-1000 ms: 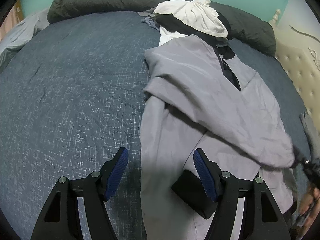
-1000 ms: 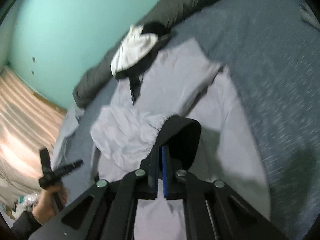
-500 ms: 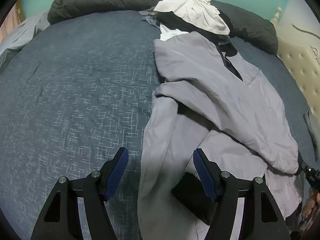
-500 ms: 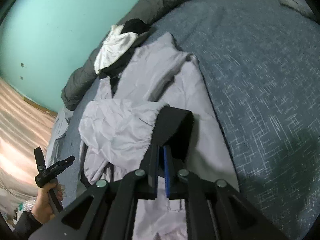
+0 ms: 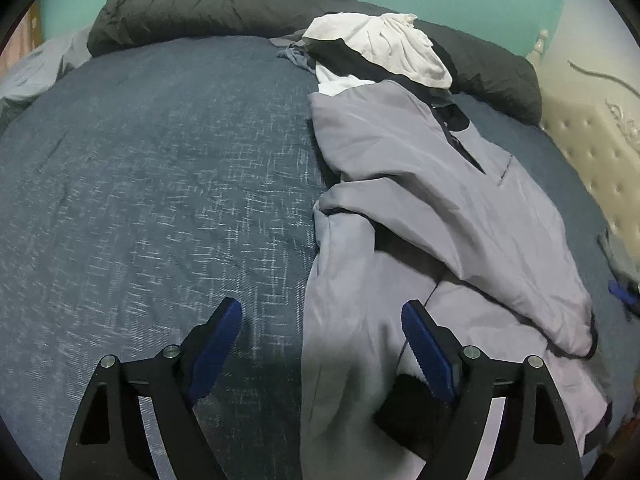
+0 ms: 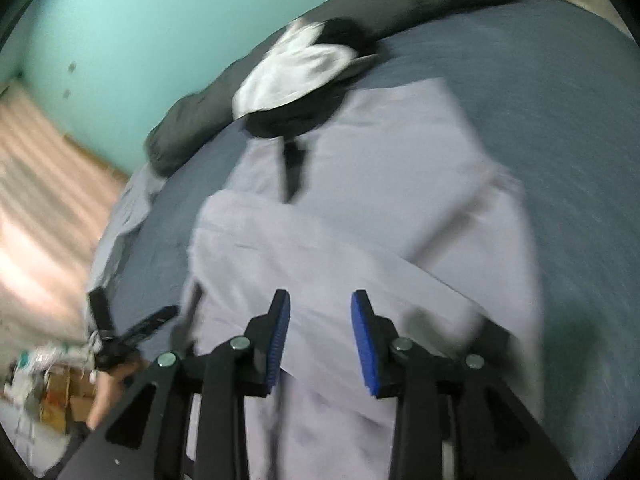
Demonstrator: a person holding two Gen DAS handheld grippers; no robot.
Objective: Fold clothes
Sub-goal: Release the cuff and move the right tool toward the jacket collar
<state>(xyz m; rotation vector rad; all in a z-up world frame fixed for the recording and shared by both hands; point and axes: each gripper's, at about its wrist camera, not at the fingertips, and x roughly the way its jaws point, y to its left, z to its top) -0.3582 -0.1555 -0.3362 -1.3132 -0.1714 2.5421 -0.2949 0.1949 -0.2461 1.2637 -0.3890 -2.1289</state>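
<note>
Teal wall behind, padded cream headboard (image 5: pixel 592 160) off to one side, and a wide bed (image 5: pixel 160 200) under a dark blue cover with a pale crosshatch weave, a bit rumpled. Across it lies the grey jacket (image 5: pixel 420 184), a thin, smooth, slippery-looking shell that creases in long soft ridges; one sleeve is draped across the body, its dark cuff near the bed's edge. A dark placket runs down from the collar. Beyond the collar sits a small heap, the white garment (image 5: pixel 384 48) on top of something black, leaning on a long charcoal bolster (image 5: pixel 208 12).

Now the left gripper (image 5: pixel 322 332) hovers low over the jacket's near edge, jaws spreading wide, nothing pinched; the hem and a black ribbed cuff sit just at the right-hand pad. The right gripper (image 6: pixel 320 332), in a blurred view, is above the folded sleeve with its jaws opening and, as far as the smear allows, no cloth between the pads.

My read: the sleeve fold is laid and the other side comes next. Doing it well means taking a shallow bite of the outer layer only, right at the hem or seam, lifting just clear of the bed, and carrying it flat across, because this fabric looks ready to slide and drag the sleeve out of place.
</note>
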